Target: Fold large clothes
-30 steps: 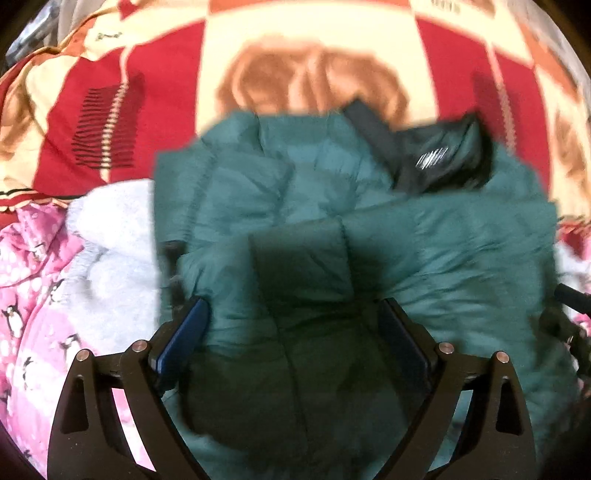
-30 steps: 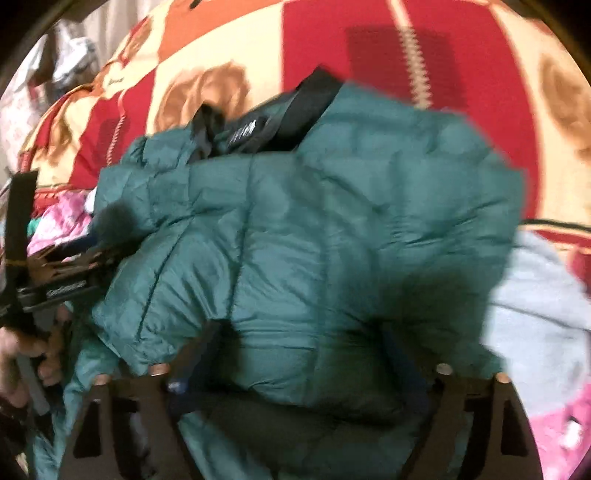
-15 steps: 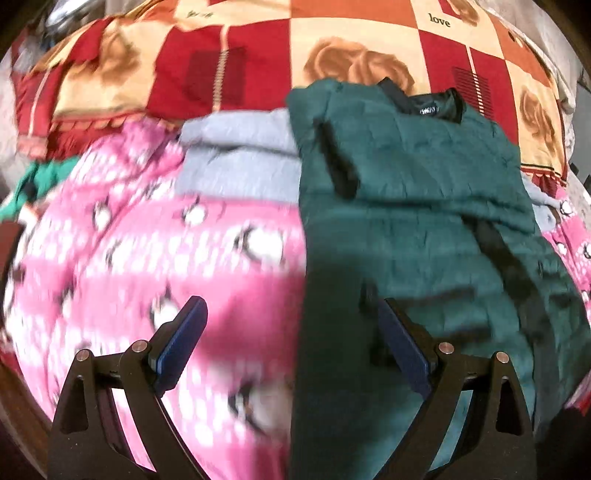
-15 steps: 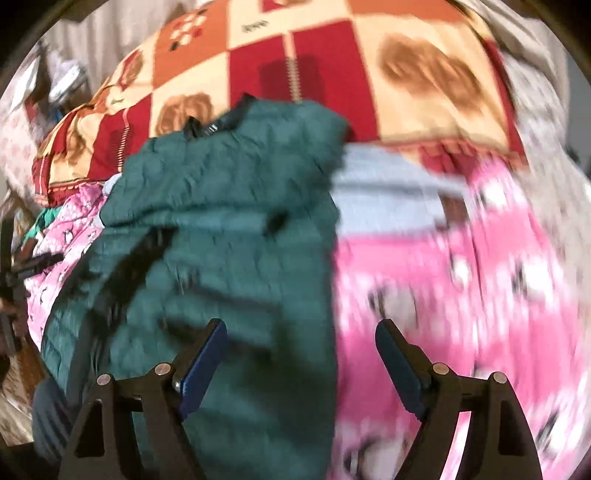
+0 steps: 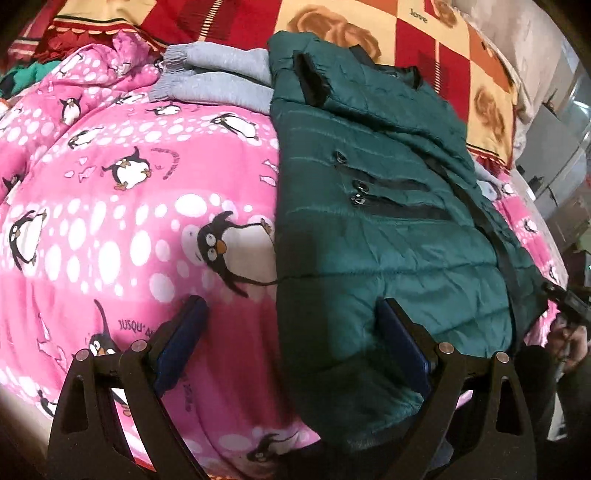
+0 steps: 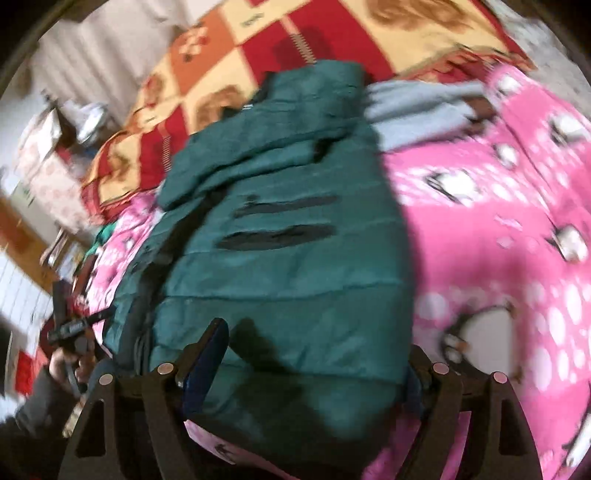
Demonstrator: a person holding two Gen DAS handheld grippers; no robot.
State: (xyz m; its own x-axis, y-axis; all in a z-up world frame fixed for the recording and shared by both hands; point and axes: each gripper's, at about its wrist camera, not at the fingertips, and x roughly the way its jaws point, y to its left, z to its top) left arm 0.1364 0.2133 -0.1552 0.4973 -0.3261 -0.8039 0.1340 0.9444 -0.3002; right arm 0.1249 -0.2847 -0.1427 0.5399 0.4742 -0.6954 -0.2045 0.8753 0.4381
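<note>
A dark green puffer jacket (image 5: 388, 206) lies lengthwise on the pink penguin blanket (image 5: 122, 206), sleeves folded in over the body, collar at the far end. It also shows in the right wrist view (image 6: 288, 236). My left gripper (image 5: 291, 328) is open and empty, above the jacket's near left edge. My right gripper (image 6: 317, 354) is open and empty; its jaws straddle the jacket's near hem, the right fingertip partly hidden by fabric. The left gripper also shows in the right wrist view (image 6: 70, 328), held by a hand beside the jacket.
A grey garment (image 5: 214, 81) lies under the jacket's far end. A red, orange and cream checked blanket (image 5: 369, 29) covers the bed beyond. Furniture and clutter (image 6: 48, 140) stand past the bed's left side.
Both grippers have pulled back from the bunched jacket toward its near hem. The jacket now lies long and flat with its zip pockets showing.
</note>
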